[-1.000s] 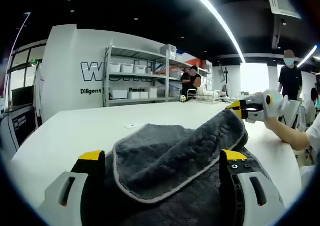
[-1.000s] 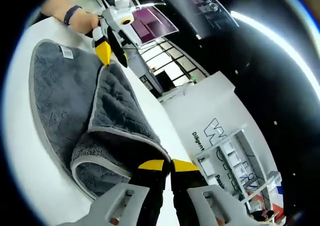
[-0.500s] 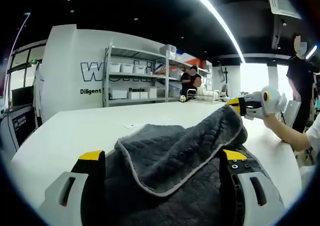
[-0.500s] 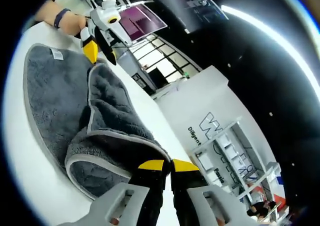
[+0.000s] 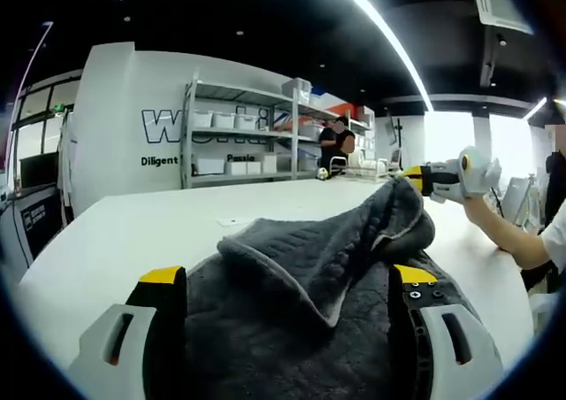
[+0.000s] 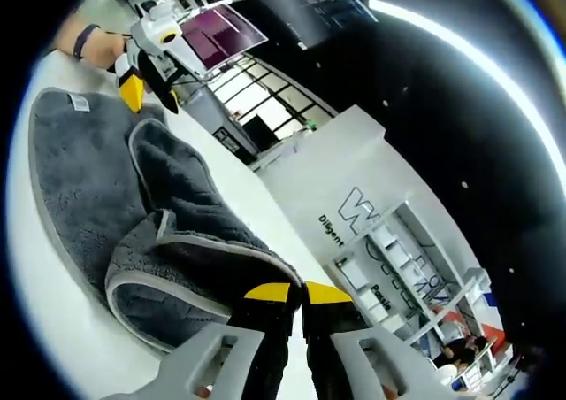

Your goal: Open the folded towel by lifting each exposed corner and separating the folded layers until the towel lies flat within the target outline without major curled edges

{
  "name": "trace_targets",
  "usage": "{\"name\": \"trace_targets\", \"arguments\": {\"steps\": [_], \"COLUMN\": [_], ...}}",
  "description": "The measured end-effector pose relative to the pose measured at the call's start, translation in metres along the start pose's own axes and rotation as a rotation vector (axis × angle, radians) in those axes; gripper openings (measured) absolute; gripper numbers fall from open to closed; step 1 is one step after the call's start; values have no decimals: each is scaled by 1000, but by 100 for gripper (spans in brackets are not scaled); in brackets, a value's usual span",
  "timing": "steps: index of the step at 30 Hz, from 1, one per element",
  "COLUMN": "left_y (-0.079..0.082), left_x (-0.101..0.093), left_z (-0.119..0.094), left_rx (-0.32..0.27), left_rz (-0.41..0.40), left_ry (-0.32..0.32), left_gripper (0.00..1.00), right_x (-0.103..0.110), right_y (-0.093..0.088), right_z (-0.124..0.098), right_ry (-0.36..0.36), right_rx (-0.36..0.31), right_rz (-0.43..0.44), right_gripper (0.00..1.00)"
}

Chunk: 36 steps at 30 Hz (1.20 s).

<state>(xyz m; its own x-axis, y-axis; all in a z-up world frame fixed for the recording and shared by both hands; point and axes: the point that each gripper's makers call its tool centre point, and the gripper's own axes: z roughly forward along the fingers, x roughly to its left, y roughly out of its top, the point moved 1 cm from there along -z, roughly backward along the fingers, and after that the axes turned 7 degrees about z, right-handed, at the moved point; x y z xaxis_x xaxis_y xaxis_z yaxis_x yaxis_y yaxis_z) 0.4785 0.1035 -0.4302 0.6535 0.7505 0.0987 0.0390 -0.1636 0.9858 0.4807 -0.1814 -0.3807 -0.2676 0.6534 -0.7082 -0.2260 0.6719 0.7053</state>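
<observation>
- One grey towel (image 5: 309, 303) lies on the white table (image 5: 133, 232), its top layer lifted into a draped ridge.
- Two grippers work it: the right gripper (image 6: 296, 298), jaws pressed together, pinches the towel's grey-trimmed edge up off the table.
- The left gripper (image 5: 287, 280) has jaws spread wide, the towel bunched between them.
- One white tag (image 6: 80, 103) sits on the flat layer.

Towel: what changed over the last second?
The right claw, shut on the towel corner, carried it higher, peeling the top layer further off the left claw's side. The left claw stayed open, jaws astride the towel on the table.
</observation>
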Motion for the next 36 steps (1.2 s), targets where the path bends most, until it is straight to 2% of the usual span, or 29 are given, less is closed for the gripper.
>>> {"name": "trace_targets", "arguments": {"steps": [36], "left_y": [1], "left_x": [-1], "left_z": [-2], "left_rx": [-2], "left_rz": [1], "left_ry": [1], "left_gripper": [93], "right_x": [-36], "right_y": [-20], "right_z": [-6], "right_ry": [-109], "right_rx": [59], "right_rz": [54], "right_gripper": [0]}}
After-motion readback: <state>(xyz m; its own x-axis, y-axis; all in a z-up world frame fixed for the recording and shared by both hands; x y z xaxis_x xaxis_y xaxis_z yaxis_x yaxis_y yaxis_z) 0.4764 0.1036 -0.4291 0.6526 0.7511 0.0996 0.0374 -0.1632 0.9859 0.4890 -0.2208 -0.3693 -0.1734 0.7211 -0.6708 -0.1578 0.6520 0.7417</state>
